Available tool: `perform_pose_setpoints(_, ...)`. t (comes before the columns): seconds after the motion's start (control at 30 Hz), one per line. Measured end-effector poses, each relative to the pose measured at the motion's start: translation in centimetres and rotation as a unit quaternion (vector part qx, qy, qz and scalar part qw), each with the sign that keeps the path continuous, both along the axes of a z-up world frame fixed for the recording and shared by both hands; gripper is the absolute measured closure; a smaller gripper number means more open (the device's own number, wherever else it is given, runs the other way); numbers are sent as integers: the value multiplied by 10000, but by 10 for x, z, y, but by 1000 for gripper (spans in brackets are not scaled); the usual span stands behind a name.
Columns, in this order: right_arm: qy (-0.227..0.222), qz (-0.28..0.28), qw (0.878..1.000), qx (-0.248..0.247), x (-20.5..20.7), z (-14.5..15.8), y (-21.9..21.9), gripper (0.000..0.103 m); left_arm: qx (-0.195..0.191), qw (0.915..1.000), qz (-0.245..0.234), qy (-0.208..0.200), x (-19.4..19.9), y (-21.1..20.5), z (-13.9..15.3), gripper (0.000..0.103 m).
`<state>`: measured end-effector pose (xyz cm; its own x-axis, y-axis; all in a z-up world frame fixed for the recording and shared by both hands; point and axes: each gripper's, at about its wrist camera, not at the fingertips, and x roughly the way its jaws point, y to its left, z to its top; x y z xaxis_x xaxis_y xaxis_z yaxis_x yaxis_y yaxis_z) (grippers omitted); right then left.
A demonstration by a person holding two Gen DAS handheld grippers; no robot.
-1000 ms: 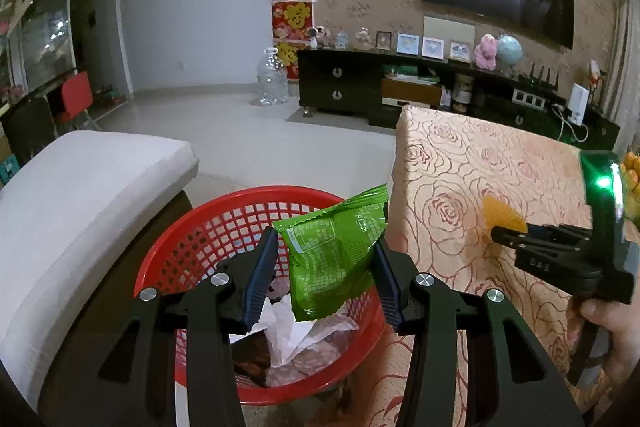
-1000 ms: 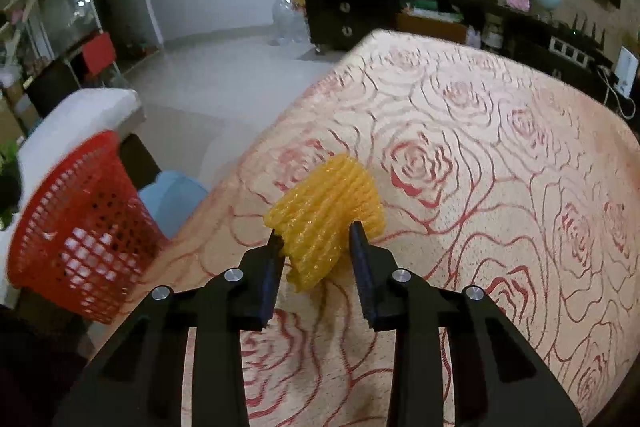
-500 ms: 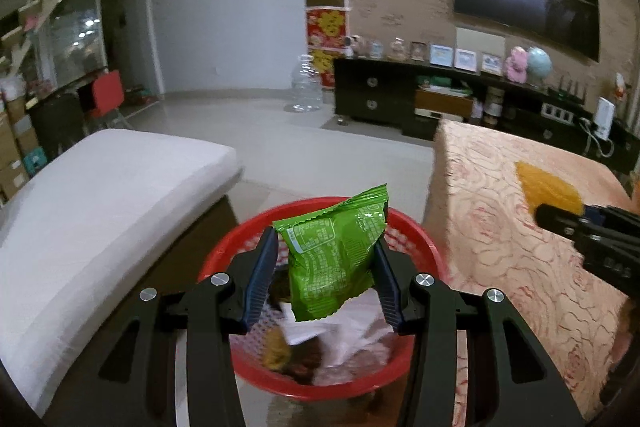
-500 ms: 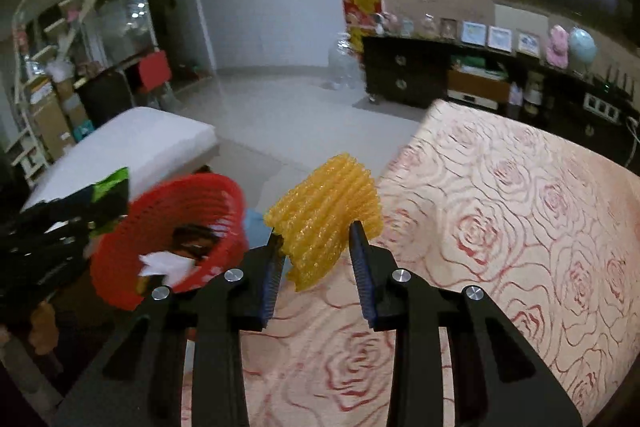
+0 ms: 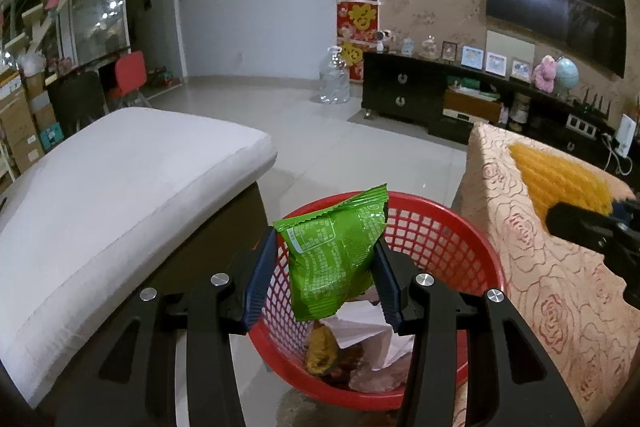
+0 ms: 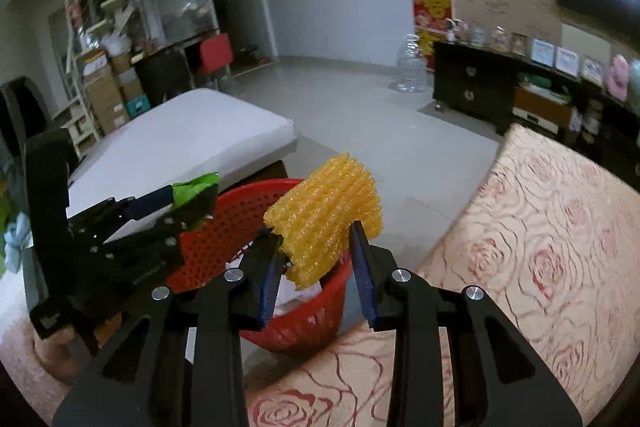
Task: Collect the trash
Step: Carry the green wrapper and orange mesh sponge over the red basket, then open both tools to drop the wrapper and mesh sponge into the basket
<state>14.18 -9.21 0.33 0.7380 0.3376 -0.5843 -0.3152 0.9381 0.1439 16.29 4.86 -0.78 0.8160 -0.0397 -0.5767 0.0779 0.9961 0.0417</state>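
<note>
My left gripper [image 5: 326,247] is shut on a green snack wrapper [image 5: 334,253], held just above the red mesh basket [image 5: 452,239], which holds paper and food scraps. In the right wrist view my right gripper [image 6: 316,233] is shut on a yellow foam fruit net [image 6: 326,213], hanging over the basket's near rim [image 6: 336,277]. The left gripper [image 6: 188,199] with the green wrapper [image 6: 196,187] shows at the left of that view, over the basket's far side. The right gripper's finger and the yellow net [image 5: 560,179] appear at the right edge of the left wrist view.
A white cushioned bench [image 5: 120,183] stands left of the basket. The table with a rose-patterned cloth [image 6: 560,247] lies to the right. Beyond are tiled floor, a dark TV cabinet [image 5: 404,95] and a large water bottle [image 5: 334,77].
My right gripper has lifted the yellow net off the rose cloth and carried it left, over the basket. The left gripper with the green wrapper has drifted so the basket sits more centred beneath it.
</note>
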Motion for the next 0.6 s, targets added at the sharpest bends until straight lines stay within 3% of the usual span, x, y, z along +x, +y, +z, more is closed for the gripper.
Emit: perform_pose_setpoints(0.6, 342, 282, 9990, -72, 23, -28, 27, 69, 132, 9997, 37, 187, 9, 2, -11, 58)
